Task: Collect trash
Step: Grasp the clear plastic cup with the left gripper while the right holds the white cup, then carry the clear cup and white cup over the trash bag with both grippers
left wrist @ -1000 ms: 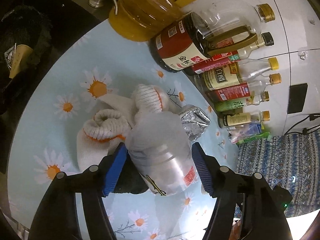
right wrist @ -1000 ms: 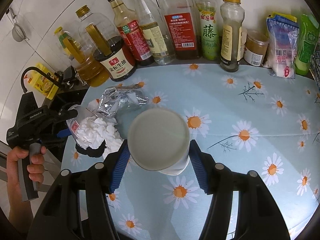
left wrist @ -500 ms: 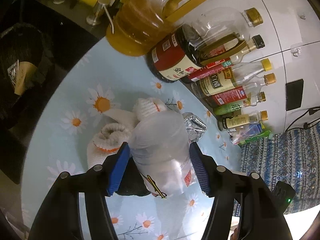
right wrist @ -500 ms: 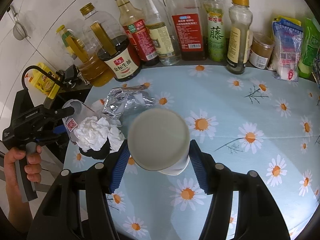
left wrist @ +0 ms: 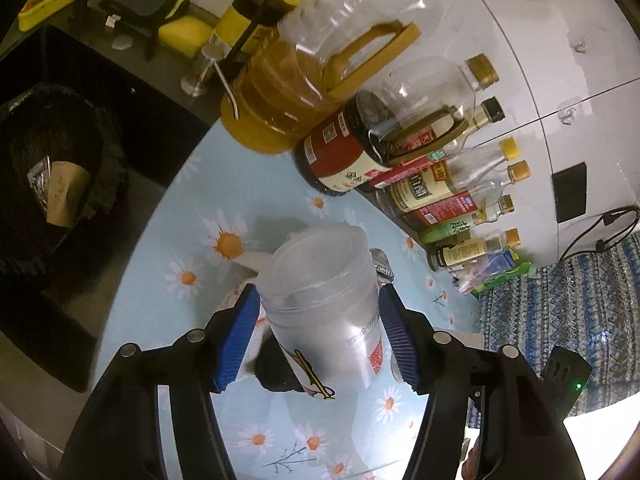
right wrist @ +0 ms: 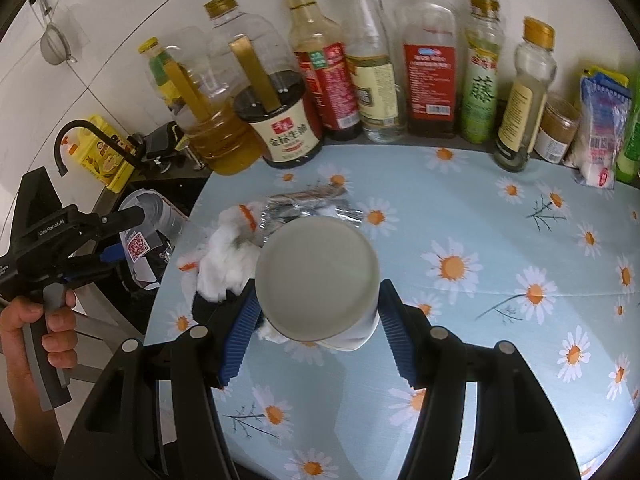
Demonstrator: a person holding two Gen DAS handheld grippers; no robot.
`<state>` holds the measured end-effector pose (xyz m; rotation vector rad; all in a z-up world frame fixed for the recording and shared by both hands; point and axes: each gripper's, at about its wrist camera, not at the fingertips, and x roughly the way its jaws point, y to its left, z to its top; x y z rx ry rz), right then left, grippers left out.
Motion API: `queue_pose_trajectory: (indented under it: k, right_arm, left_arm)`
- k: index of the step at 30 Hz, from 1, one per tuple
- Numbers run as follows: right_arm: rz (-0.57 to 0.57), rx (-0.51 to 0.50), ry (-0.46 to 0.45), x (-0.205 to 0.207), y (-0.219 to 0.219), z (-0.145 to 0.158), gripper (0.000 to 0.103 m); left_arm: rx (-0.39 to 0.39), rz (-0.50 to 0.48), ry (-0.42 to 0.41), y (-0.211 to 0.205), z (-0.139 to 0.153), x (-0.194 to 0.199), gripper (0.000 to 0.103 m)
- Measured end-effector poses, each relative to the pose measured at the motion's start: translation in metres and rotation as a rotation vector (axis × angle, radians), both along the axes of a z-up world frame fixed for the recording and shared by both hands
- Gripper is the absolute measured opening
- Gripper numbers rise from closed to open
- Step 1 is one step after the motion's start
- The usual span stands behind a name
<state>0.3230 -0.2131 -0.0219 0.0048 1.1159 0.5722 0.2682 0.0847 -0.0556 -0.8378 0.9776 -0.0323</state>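
My left gripper [left wrist: 318,296] is shut on a clear plastic cup [left wrist: 316,264] and holds it in the air over the table's left part. In the right wrist view that left gripper [right wrist: 120,232] and its clear cup [right wrist: 148,216] hang just past the table's left edge, with a person's hand on the handle. My right gripper [right wrist: 318,292] is shut on a white paper cup [right wrist: 316,276], whose round base faces the camera. Under it on the daisy cloth lie a white wad with orange trim [right wrist: 220,264], a black lump [right wrist: 204,304] and a silver foil wrapper [right wrist: 304,204].
A bin with a black liner [left wrist: 108,184] stands low beside the table at the left, with a brown paper cup [left wrist: 64,192] in it. Several oil and sauce bottles [right wrist: 280,120] line the back wall. Packets [right wrist: 600,128] stand at the back right.
The left gripper has risen with the clear cup and drawn back toward the table's left edge. The right gripper has carried the paper cup left, over the white wad.
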Motion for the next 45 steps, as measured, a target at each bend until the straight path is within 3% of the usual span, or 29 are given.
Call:
queue_pose_trajectory:
  k: [17, 31, 45]
  right_arm:
    - [0.084, -0.016, -0.058, -0.018, 0.090, 0.027, 0.060]
    - [0.141, -0.021, -0.040, -0.048, 0.182, 0.018, 0.060]
    - [0.147, 0.011, -0.017, -0.071, 0.275, 0.001, 0.060]
  left_arm:
    - [0.062, 0.030, -0.061, 0.065, 0.014, -0.038, 0.059]
    - [0.187, 0.058, -0.062, 0.144, 0.018, -0.075, 0.059]
    - [0.321, 0.020, -0.038, 0.221, 0.020, -0.100, 0.059]
